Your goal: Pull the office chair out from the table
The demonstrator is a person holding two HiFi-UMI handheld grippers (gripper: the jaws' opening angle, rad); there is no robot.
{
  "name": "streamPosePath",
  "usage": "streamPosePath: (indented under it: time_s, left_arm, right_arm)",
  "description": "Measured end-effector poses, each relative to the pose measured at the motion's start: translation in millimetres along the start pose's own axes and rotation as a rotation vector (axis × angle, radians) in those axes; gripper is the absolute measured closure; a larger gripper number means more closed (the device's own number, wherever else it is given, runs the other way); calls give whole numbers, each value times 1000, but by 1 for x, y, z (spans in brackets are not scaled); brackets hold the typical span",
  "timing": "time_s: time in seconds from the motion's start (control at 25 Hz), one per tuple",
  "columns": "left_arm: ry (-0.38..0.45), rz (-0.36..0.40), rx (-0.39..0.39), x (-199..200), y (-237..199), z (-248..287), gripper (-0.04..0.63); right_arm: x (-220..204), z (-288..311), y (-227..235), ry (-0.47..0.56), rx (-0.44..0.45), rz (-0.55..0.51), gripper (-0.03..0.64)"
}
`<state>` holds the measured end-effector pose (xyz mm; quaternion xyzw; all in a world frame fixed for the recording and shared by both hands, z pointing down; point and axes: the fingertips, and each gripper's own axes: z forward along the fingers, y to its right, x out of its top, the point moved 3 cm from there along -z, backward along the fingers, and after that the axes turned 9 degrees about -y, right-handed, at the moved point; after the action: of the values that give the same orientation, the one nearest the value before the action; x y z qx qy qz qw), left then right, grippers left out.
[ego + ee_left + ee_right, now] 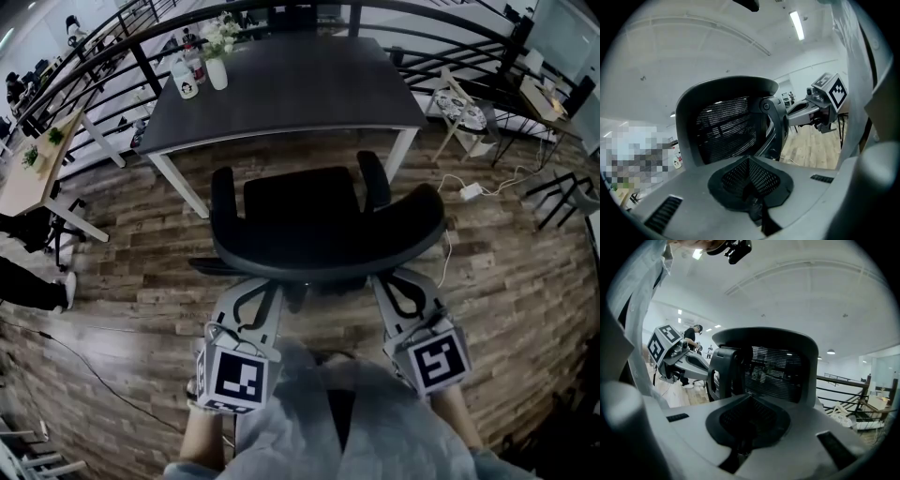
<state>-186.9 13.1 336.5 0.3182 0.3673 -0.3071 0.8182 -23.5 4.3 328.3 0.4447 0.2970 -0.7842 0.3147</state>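
Observation:
The black office chair [319, 220] stands on the wood floor, its seat out from under the dark table [281, 94]. Its curved mesh backrest [328, 253] faces me. My left gripper [255, 286] and right gripper [394, 281] both point at the rear of the backrest, one on each side of its spine, with their tips hidden under its top edge. In the left gripper view the jaws [752, 190] are shut with nothing between them, and the mesh back [724, 129] is just ahead. The right gripper [745, 430] looks the same, shut before the mesh [776, 371]. I cannot tell whether either tip touches the chair.
A white bottle [186, 80] and a vase of flowers [217, 66] stand at the table's far left. A power strip and cable [471, 191] lie on the floor to the right. A light desk [37, 173] is on the left, and black railings [441, 70] run behind.

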Motion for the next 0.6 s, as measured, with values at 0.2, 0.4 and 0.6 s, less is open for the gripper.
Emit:
streamPosePath:
  time_s: [0.2,0.4,0.6]
  left_arm:
    - [0,11,0,-7,-4,0,594]
    - [-1,-3,-14,-7,-2,1,594]
    - [-4,-10,-16,-5,1,1,594]
  right_arm:
    - [3,4,-3,-3,7,-14,615]
    - [-1,5,-6,-12,15,-19,615]
    - [-1,4,-6,-16,16,-20,615]
